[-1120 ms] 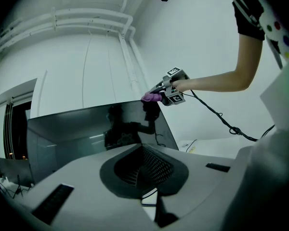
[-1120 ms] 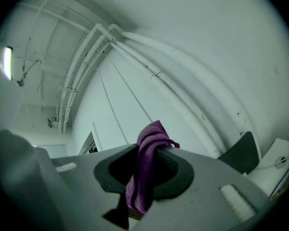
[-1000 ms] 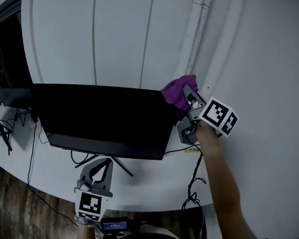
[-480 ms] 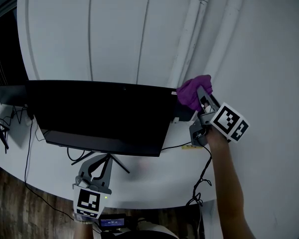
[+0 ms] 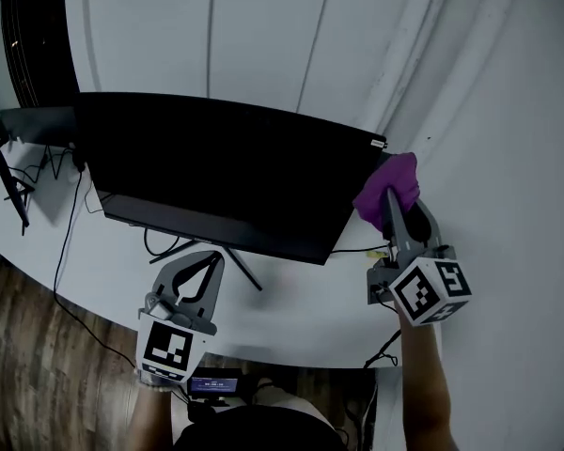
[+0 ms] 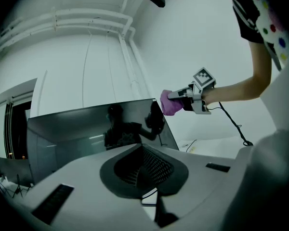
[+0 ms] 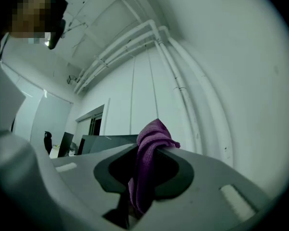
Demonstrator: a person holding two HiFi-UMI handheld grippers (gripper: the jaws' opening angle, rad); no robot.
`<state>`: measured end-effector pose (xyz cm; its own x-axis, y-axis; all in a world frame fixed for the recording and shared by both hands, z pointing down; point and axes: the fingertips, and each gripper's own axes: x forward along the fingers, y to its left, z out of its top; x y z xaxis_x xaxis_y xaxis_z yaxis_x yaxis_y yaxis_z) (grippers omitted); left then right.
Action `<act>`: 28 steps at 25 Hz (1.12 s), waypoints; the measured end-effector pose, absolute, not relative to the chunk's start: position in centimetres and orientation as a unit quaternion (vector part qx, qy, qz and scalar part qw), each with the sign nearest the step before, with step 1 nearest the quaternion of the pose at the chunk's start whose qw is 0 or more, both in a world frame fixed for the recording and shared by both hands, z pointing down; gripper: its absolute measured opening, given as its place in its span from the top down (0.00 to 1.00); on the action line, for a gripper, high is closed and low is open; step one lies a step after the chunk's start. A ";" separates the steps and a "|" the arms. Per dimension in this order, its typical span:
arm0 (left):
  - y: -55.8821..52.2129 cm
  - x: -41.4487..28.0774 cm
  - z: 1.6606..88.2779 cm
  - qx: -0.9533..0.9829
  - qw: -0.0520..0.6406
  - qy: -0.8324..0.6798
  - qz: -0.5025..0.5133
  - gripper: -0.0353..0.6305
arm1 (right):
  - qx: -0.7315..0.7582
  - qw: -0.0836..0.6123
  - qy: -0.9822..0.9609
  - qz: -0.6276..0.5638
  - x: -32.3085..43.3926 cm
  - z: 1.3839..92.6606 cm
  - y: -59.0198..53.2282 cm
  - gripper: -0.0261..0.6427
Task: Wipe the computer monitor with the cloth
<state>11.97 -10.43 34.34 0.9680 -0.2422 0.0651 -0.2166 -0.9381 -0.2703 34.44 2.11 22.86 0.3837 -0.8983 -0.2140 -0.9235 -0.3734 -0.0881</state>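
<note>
A wide black monitor (image 5: 226, 177) stands on a white desk (image 5: 310, 313), its dark screen (image 6: 96, 129) reflecting the person. My right gripper (image 5: 395, 200) is shut on a purple cloth (image 5: 388, 191), which bunches out past its tips just beyond the monitor's right edge, below the top right corner. In the right gripper view the cloth (image 7: 147, 153) hangs between the jaws, with the monitor (image 7: 106, 141) to the left behind it. My left gripper (image 5: 207, 259) is shut and holds nothing, low in front of the monitor's stand. The left gripper view shows its jaws (image 6: 143, 148) together, and the cloth (image 6: 169, 102) at the screen's right edge.
Black cables (image 5: 64, 242) run over the desk behind and beside the monitor. A second dark screen (image 5: 33, 125) stands at the far left. White wall with pipes (image 5: 414, 36) rises close behind. Wooden floor (image 5: 38, 346) lies below the desk's front edge.
The right gripper has carried the cloth from the monitor's top right corner rightward and down, off the screen to just beside its right edge. The left gripper stays low and shut.
</note>
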 end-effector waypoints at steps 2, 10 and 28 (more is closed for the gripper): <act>-10.5 11.5 34.0 -0.983 0.128 0.120 -0.043 0.94 | -0.817 0.082 0.567 0.073 32.2 24.1 1.4 0.83; -10.8 9.4 33.4 -0.981 0.130 0.141 -0.034 0.94 | -0.779 0.021 0.620 0.093 25.1 28.7 -1.2 0.83; -11.3 5.8 35.5 -0.975 0.132 0.167 -0.059 0.94 | -0.746 -0.031 0.662 0.070 19.1 34.8 -3.7 0.83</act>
<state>5.82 -11.34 35.46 0.9369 -0.3422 0.0715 -0.3107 -0.9089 -0.2781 19.11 -3.70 34.78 0.1137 -0.9915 -0.0635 -0.9827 -0.1216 0.1397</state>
